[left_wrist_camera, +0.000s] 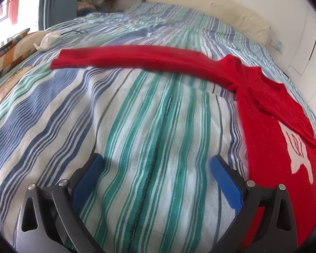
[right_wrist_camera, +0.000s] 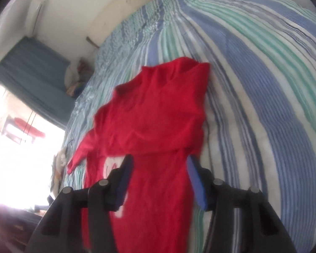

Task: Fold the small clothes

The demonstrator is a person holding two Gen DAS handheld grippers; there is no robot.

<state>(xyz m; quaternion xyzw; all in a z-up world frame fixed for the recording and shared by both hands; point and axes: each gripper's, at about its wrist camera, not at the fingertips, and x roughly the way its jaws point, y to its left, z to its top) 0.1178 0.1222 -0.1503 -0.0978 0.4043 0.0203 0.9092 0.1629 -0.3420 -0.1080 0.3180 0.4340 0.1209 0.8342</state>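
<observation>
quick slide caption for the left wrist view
Open left claw above the striped bedspread, red sweater alongside with one sleeve stretched out flat.

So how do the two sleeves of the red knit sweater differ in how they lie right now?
One sleeve of the red knit sweater lies stretched out straight across the striped blue, green and white bedspread; the other sleeve is folded in over the sweater's body. The stretched one rests on the bedspread alone, while the folded one lies diagonally on the red front, its cuff by the white motif. Both are the same plain red knit, and no gripper touches either.
</observation>
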